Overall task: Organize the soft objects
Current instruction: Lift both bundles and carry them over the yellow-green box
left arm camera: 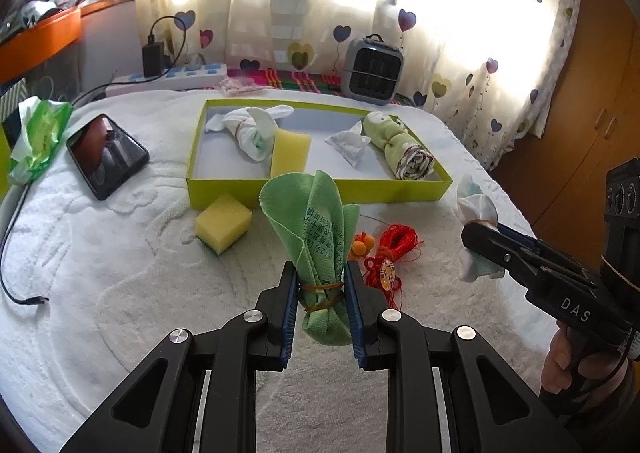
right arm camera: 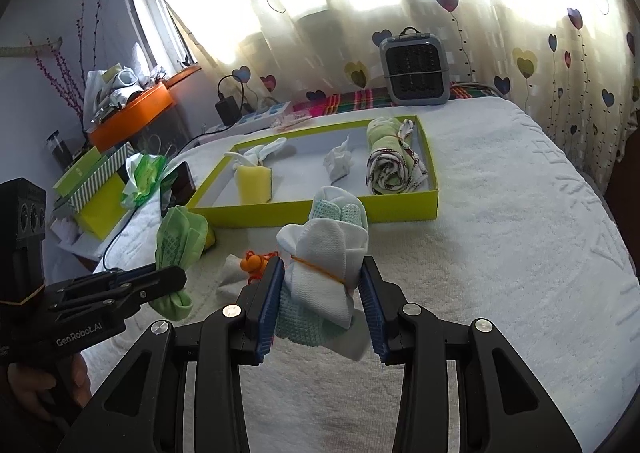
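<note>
My left gripper is shut on a green cloth bundle tied with a rubber band, held above the white bedspread; it also shows in the right wrist view. My right gripper is shut on a white and mint cloth bundle, also seen in the left wrist view. The yellow-green tray ahead holds a white sock bundle, a yellow sponge, a crumpled tissue and a rolled green towel.
A second yellow sponge, an orange toy and a red cord charm lie on the bedspread before the tray. A phone and tissue pack lie left. A small grey heater stands behind.
</note>
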### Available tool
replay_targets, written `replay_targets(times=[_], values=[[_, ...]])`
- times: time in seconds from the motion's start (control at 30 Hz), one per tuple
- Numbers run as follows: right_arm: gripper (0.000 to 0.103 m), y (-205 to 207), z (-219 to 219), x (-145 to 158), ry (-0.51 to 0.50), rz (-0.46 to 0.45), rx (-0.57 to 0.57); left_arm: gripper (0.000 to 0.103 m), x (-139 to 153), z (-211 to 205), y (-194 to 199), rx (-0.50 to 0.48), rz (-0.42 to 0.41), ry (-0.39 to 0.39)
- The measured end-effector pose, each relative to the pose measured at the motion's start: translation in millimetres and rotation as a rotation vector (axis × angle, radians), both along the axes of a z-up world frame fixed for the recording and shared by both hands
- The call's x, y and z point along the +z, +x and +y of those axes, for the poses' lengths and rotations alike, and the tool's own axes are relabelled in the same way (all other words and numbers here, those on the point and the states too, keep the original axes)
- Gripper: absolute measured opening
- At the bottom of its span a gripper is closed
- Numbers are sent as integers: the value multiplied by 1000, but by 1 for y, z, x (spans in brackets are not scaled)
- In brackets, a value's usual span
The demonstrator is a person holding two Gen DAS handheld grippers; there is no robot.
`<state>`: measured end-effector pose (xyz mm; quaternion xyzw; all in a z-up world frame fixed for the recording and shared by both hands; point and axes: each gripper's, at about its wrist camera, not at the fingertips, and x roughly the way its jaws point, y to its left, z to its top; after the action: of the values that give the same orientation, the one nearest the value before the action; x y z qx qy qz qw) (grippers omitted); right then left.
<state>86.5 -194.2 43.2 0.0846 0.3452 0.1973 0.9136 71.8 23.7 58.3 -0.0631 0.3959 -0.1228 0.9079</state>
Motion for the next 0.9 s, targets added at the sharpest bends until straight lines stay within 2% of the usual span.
replay_targets(times=[0.9], values=[[40,15,9,27,-11,-72,9,21,32,30,24,39,-59,4]])
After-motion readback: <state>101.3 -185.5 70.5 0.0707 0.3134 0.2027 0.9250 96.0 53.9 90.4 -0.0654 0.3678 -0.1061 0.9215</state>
